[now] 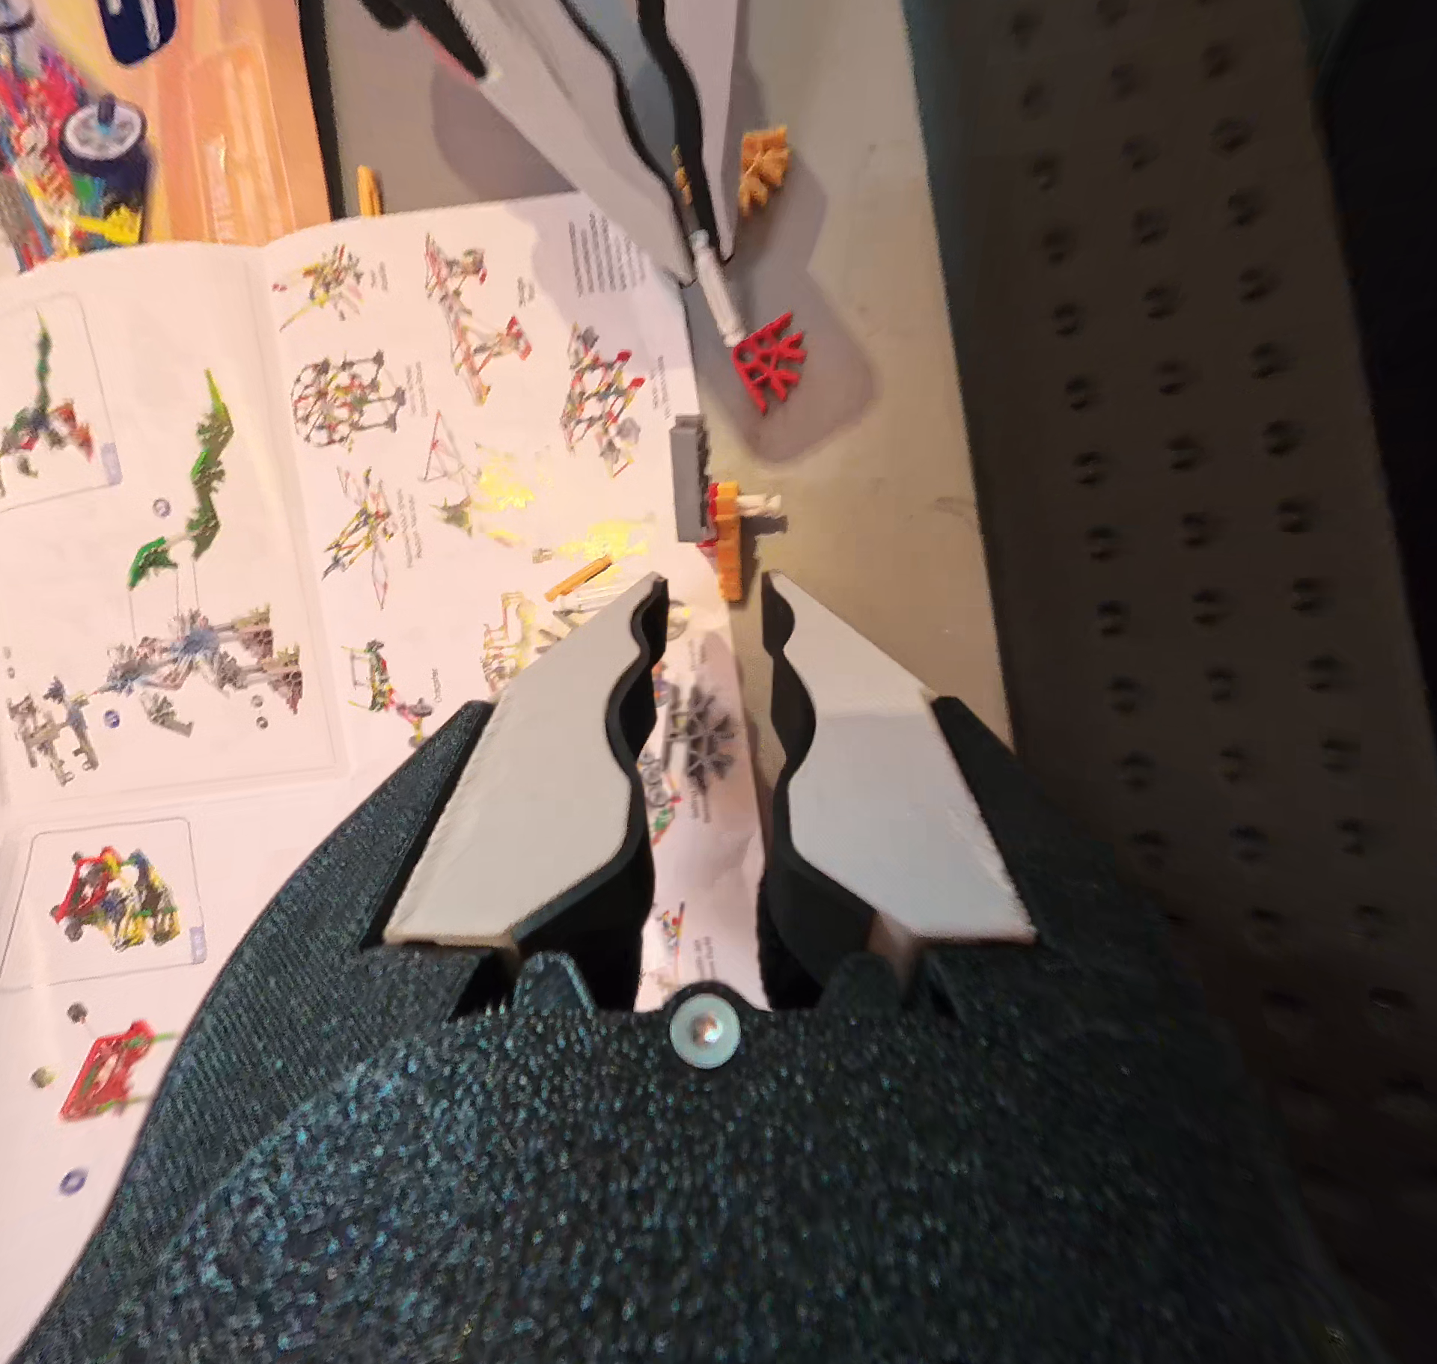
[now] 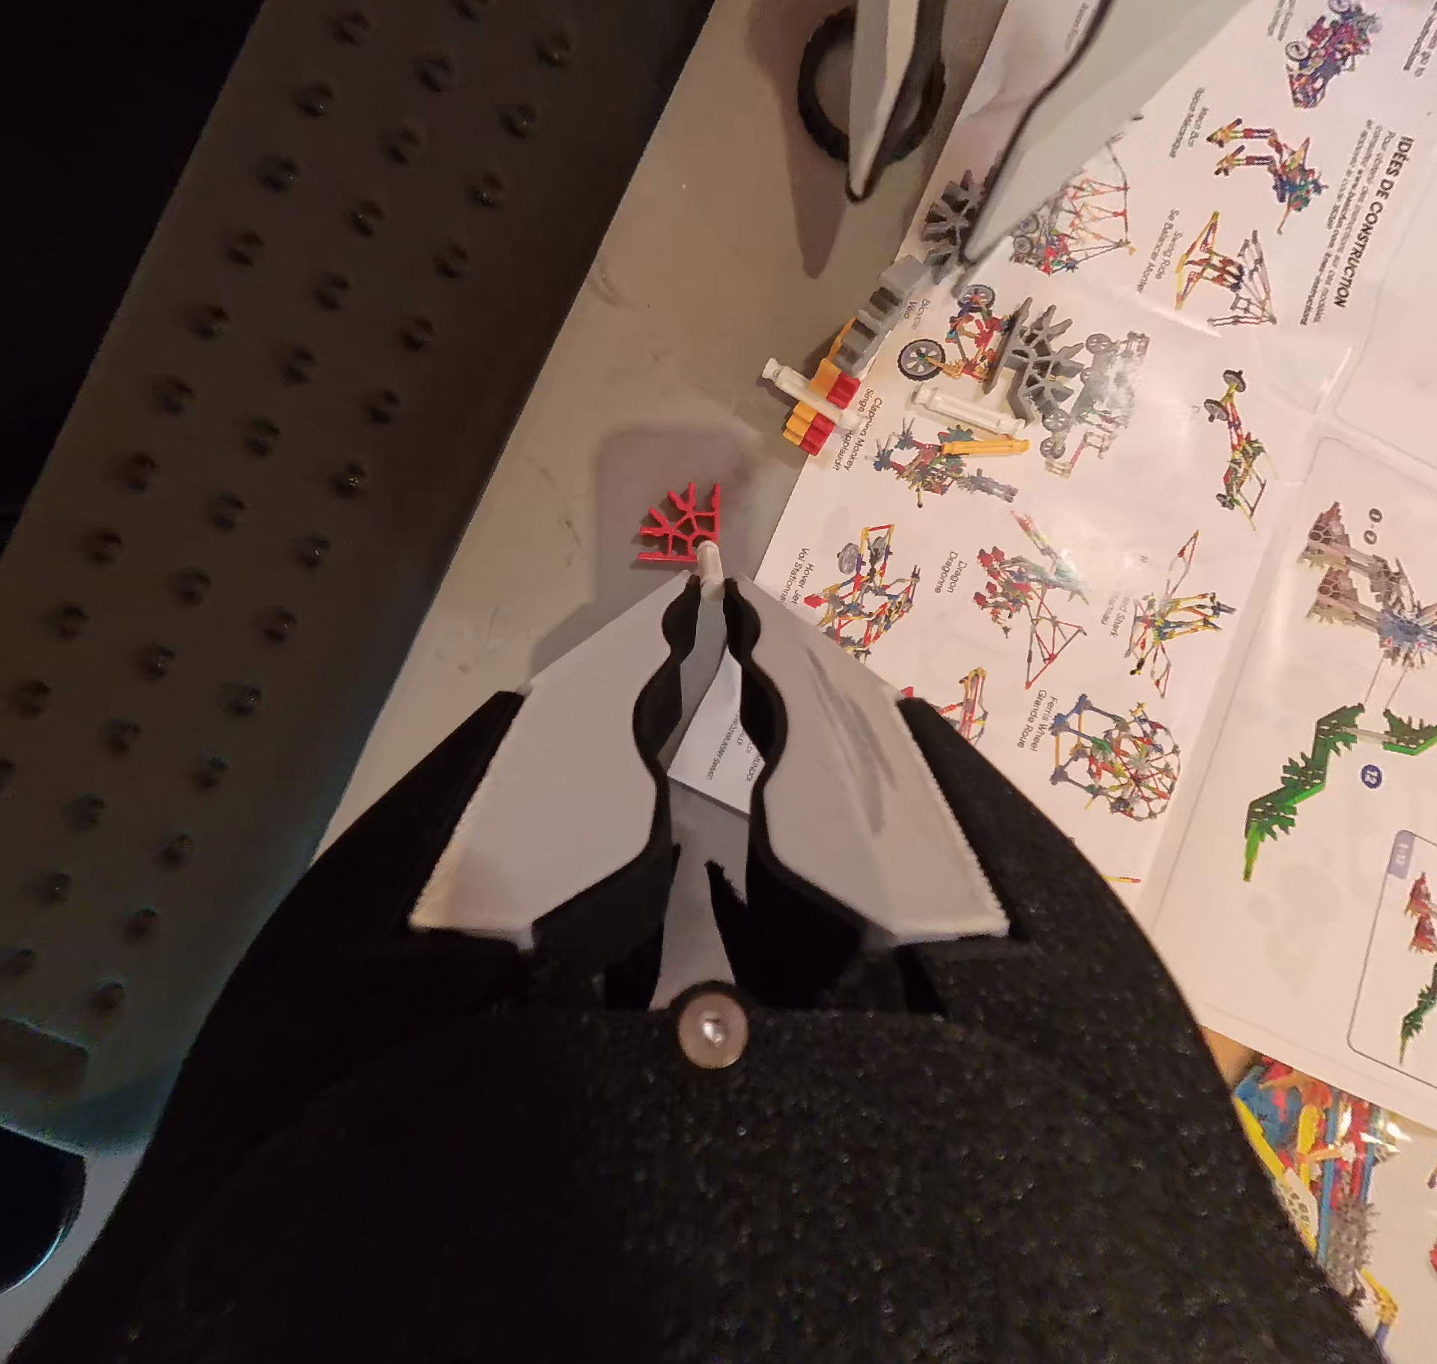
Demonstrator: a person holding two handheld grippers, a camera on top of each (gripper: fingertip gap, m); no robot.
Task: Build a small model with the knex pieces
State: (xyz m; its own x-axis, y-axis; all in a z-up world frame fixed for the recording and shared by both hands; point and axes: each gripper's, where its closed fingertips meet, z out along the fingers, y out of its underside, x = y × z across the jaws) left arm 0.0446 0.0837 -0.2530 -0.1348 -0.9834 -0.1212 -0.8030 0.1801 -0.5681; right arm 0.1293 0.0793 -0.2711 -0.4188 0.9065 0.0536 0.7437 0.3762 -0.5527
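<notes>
Fingers (image 2: pixel 735 600) of the right gripper (image 2: pixel 709 584) clamp a white rod (image 2: pixel 709 561) pointing forward into a red connector (image 2: pixel 680 526).

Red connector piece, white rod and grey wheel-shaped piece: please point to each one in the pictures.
red connector piece (image 2: pixel 680 527), right wrist view, its middle.
white rod (image 2: pixel 709 605), right wrist view, its shaft between the right tongs.
grey wheel-shaped piece (image 1: pixel 700 745), left wrist view, its hub.
</notes>
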